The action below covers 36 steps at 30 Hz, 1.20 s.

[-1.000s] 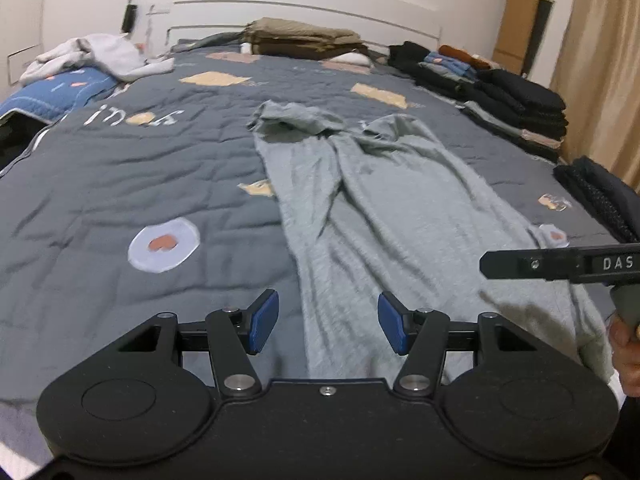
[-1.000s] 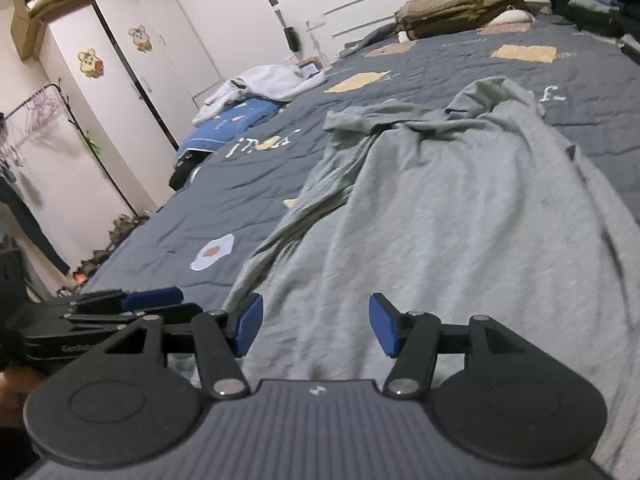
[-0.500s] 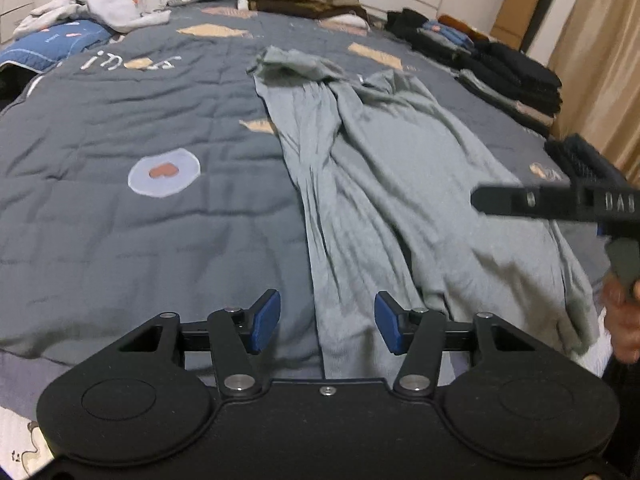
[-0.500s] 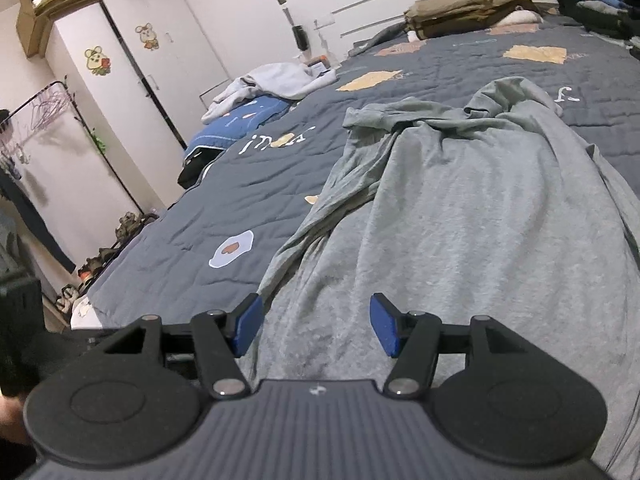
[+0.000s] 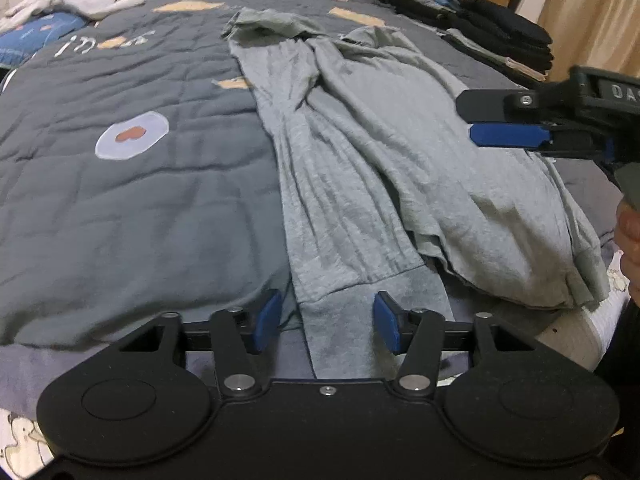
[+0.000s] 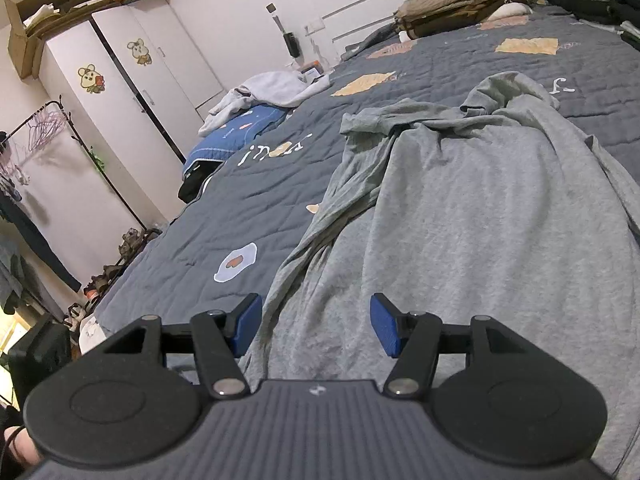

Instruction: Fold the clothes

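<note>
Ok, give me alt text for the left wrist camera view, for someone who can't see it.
The left gripper hangs low over the near edge of a bed, its blue pads on either side of the cuff of a grey top spread on a dark quilt, not pressing it. The right gripper reaches in from the right, and folded clothes line the far side.

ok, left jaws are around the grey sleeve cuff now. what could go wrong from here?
1. The left gripper has been closing, but its pads don't yet press the sleeve cuff; it may pinch the quilt too.
2. The grey top lies bunched, so lifting could drag folds along.
</note>
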Tool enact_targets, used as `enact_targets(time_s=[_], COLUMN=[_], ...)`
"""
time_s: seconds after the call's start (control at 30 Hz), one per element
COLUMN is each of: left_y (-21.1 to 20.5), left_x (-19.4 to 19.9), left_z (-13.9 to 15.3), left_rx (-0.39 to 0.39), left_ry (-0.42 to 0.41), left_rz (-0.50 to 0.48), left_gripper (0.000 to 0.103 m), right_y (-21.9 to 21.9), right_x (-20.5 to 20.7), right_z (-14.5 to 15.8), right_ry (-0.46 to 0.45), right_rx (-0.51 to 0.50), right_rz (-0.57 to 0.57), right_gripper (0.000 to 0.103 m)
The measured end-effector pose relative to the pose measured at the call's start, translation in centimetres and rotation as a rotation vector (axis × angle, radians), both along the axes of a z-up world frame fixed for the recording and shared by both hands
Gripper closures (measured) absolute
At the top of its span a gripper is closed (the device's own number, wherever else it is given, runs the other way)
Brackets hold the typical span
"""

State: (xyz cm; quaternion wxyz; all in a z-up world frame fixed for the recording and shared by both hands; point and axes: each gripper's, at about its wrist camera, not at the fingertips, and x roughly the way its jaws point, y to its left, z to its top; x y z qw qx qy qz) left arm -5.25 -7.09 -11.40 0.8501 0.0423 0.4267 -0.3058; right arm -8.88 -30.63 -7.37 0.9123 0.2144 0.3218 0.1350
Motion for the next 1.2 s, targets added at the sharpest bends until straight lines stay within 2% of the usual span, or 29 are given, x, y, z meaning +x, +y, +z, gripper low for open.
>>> enact_targets(time_s=[0.03, 0.13, 0.27, 0.43, 0.57, 0.7, 0.9, 1.07, 1.13, 1.2], left_y=[0.0, 0.1, 1.2, 3.8, 6.2, 8.3, 13.6, 17.0, 16.9, 15.4], left_x=[-0.1, -0.2, 0.1, 1.5, 3.0, 5.2, 10.6, 15.0, 15.5, 14.6], left_z=[0.1, 0.4, 1.8, 4.6, 7.7, 11.0, 15.2, 16.6, 16.6, 16.0], left_rx=[-0.008, -0.007, -0.016, 0.018, 0.079, 0.186, 0.306, 0.419, 0.401, 0.396], left_ry=[0.001, 0.002, -0.022, -0.088, -0.163, -0.254, -0.336, -0.373, -0.34, -0.357], left_rz=[-0.01, -0.014, 0.015, 0.075, 0.119, 0.16, 0.331, 0.555, 0.569, 0.517], left_gripper=[0.085, 0.092, 0.093, 0.094, 0.094, 0.094, 0.094, 0.093, 0.089, 0.089], right_y=[0.0, -0.2, -0.5, -0.7, -0.7, -0.7, -0.9, -1.1, -1.3, -1.4], right_x=[0.0, 0.0, -0.1, -0.3, -0.1, -0.1, -0.2, -0.2, -0.1, 0.0], right_z=[0.0, 0.1, 0.3, 0.7, 0.9, 0.9, 0.9, 0.7, 0.7, 0.7], right_ry=[0.001, -0.002, -0.005, -0.017, -0.021, -0.019, -0.022, -0.019, -0.017, -0.016], right_rx=[0.003, 0.012, 0.025, 0.033, 0.038, 0.04, 0.032, 0.028, 0.03, 0.031], right_rz=[-0.001, -0.005, -0.013, -0.02, -0.018, -0.022, -0.025, -0.031, -0.038, -0.045], right_gripper=[0.044, 0.044, 0.044, 0.044, 0.044, 0.044, 0.044, 0.044, 0.044, 0.044])
